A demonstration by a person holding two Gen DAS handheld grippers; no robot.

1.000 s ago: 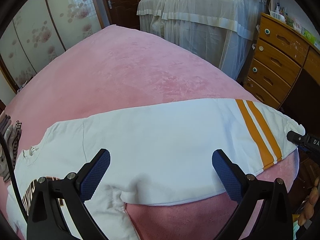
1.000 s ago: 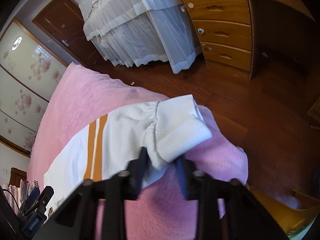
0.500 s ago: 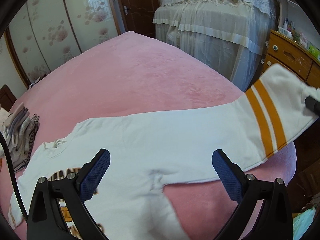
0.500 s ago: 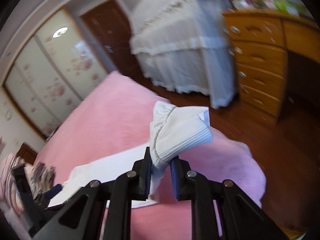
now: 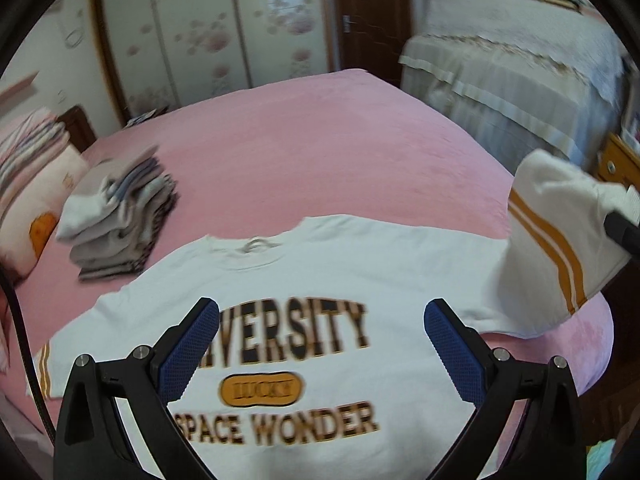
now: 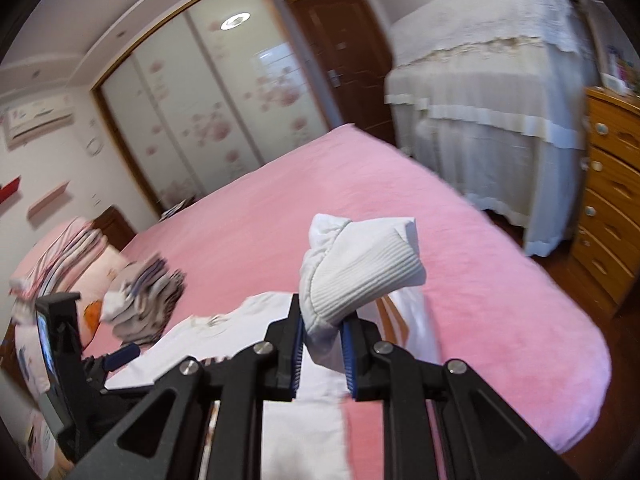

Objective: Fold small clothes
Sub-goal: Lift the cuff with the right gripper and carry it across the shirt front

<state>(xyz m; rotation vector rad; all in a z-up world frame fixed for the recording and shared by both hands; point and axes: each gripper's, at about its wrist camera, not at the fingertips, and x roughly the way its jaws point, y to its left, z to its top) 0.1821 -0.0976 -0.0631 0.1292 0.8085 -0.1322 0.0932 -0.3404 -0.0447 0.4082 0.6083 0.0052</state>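
Note:
A white sweatshirt point(image 5: 320, 272) with a "UNIVERSITY / LUCKY / SPACE WONDER" print lies face up on the pink bed point(image 5: 320, 152). My left gripper point(image 5: 322, 312) hovers open over the chest print, with nothing between its blue pads. My right gripper point(image 6: 322, 320) is shut on the ribbed cuff point(image 6: 360, 268) of the sleeve. That sleeve point(image 5: 552, 232), which has two orange stripes, is lifted off the bed at the right of the left wrist view. The other sleeve end, also striped orange, lies flat at the lower left point(image 5: 44, 364).
A stack of folded clothes point(image 5: 120, 220) sits on the bed left of the sweatshirt, with pillows point(image 5: 36, 184) beyond it. The bed's rounded corner point(image 6: 580, 360) drops to a wooden floor. A white-draped bed point(image 6: 500, 100) and a wooden dresser point(image 6: 608, 200) stand at the right.
The right gripper has raised the cuff off the bed edge and carried the sleeve up and inward. The left gripper has moved from the sleeve area to over the chest print, staying open.

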